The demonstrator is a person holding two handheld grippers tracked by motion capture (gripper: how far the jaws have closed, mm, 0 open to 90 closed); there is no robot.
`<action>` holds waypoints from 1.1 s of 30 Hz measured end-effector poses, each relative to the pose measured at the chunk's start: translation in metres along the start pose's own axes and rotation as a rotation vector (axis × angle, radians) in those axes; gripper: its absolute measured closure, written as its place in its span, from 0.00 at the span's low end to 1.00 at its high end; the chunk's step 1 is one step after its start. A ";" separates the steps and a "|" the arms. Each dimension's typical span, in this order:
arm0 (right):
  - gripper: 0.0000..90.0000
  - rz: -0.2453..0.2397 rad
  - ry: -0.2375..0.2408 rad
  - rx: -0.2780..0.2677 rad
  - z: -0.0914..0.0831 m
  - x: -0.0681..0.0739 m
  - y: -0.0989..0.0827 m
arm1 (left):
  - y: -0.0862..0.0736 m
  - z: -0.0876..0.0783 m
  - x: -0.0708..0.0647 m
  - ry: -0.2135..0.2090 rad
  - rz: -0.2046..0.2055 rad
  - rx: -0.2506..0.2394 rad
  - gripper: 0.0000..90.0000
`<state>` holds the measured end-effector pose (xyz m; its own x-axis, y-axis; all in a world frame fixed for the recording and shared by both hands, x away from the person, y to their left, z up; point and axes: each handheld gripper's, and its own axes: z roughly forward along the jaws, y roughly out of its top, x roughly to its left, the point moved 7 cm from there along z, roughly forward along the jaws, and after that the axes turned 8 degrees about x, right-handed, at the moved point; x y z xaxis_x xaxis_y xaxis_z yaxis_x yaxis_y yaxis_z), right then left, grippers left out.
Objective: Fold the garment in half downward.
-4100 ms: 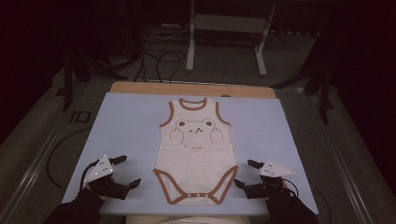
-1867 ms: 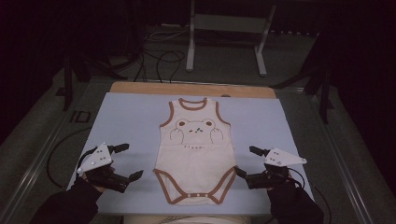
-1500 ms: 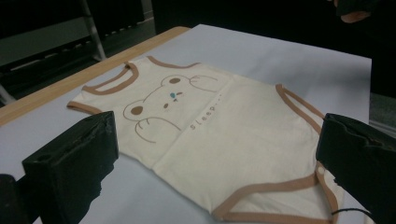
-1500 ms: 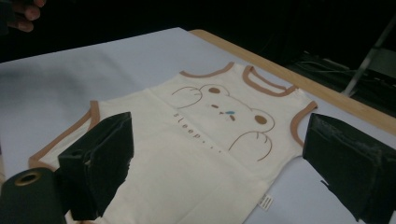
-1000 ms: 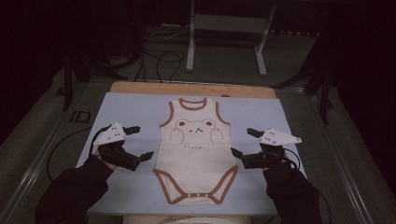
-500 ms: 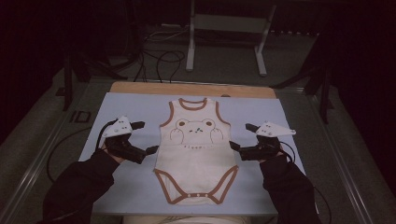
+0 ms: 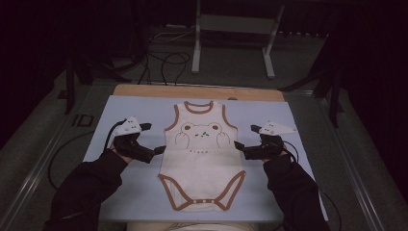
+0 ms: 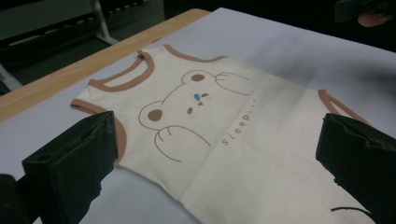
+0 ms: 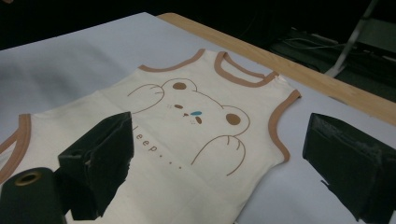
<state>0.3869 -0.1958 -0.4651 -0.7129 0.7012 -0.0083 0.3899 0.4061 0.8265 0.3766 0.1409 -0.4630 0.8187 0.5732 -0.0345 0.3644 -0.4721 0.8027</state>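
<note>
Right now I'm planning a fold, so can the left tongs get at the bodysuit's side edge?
Probably yes: the left tongs stand open right beside the bodysuit, on its left edge, with bare mat around and nothing between.

Left hand-held gripper and right hand-held gripper: jaws spread wide, pointing inward; dark-sleeved forearms enter from near edge.

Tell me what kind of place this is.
Probably a lab or studio set up for recording, not a home: a baby bodysuit lies flat on a pale blue table cover, with loose cables and a metal stand on the dark floor behind.
</note>
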 end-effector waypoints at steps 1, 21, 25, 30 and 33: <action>0.10 0.009 -0.004 0.003 0.002 -0.001 -0.001 | 0.000 0.002 0.001 -0.001 -0.002 0.005 0.00; 0.12 0.052 -0.023 0.106 0.041 -0.015 -0.022 | -0.017 0.048 0.010 0.008 -0.045 0.122 0.00; 0.12 0.070 -0.027 0.125 0.046 -0.019 -0.026 | -0.020 0.055 0.012 0.007 -0.063 0.144 0.00; 0.12 0.089 -0.027 0.148 0.052 -0.023 -0.030 | -0.023 0.062 0.014 0.012 -0.091 0.172 0.00; 0.12 0.103 -0.034 0.162 0.056 -0.025 -0.032 | -0.026 0.066 0.014 0.012 -0.101 0.189 0.00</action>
<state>0.4249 -0.1939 -0.5228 -0.6456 0.7620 0.0501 0.5500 0.4185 0.7227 0.4080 0.1174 -0.5232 0.7690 0.6312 -0.1008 0.5218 -0.5288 0.6694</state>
